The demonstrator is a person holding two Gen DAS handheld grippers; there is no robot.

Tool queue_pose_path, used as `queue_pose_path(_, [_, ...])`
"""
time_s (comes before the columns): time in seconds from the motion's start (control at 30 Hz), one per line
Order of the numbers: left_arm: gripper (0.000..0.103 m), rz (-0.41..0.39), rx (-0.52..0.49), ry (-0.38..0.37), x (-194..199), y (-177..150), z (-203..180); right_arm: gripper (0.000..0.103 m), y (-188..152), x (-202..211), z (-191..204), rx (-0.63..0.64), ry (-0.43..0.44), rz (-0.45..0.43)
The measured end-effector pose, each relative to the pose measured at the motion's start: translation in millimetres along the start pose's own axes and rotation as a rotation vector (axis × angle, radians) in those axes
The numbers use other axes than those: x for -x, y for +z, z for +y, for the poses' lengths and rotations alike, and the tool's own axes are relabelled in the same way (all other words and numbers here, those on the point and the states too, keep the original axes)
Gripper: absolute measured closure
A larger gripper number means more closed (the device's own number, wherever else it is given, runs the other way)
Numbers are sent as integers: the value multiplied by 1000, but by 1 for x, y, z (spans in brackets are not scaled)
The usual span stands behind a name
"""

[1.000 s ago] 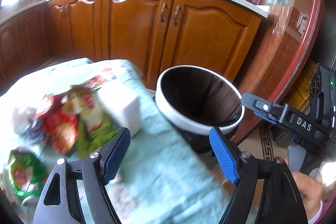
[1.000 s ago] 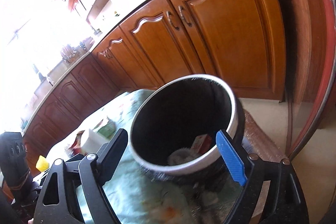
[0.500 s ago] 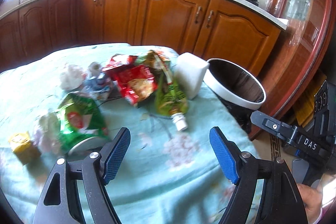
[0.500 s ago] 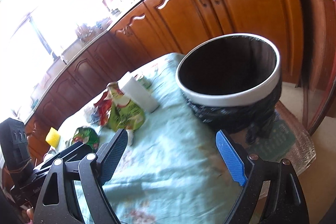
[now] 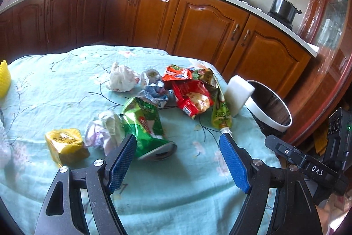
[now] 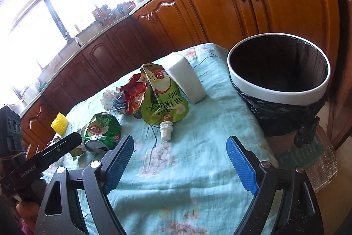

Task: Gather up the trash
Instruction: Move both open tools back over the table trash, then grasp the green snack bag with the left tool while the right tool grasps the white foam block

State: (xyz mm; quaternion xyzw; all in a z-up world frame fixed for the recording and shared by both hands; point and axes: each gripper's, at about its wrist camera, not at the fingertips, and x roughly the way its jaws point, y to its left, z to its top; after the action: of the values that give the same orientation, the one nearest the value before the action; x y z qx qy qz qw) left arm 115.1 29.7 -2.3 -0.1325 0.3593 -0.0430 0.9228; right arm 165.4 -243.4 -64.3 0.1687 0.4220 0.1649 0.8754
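Your tabletop (image 5: 66, 85), under a pale green floral cloth, fills most of both views. Past its far right corner stands the bin (image 6: 278, 93), white-rimmed with a black liner, its mouth open. Your left hand-held gripper (image 5: 177, 155) hovers over the near part of the cloth with its blue pads spread wide and nothing between them. Your right hand-held gripper (image 6: 180, 159) is likewise spread and empty, nearer the bin. A white block (image 5: 238, 95) leans at the corner just beside the bin's rim. The trash lies in a loose heap mid-table: a green bag (image 5: 146, 124) closest to your left gripper, a red wrapper (image 5: 190, 96) behind it, a green spouted pouch (image 6: 164, 100) with its cap pointing at you, crumpled tissue (image 5: 121, 78) farther back, and a small yellow packet (image 5: 65, 144) off to the left.
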Motion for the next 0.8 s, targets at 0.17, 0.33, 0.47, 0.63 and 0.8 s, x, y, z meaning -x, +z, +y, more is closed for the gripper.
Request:
queue_pose_path(0.17, [27,13,11,24,-2,13,15,16,9,-9,7,39,-3,-2])
queue_pose_path(0.33, [27,57,-2,39,-17,34,23,17,20,-20,5,65,-16,2])
queue_pose_path(0.47, [29,109,-40,60,-35,48,26,21,33,-30,4,84,-18,1])
queue_pose_path(0.63, [30,190,-90,86,-58,53,25,25,53,-49,2,108,-23,2])
queue_pose_path(0.8, [43,228,-119,53,-69,51,18,32,67,-72,2,147,-35,14])
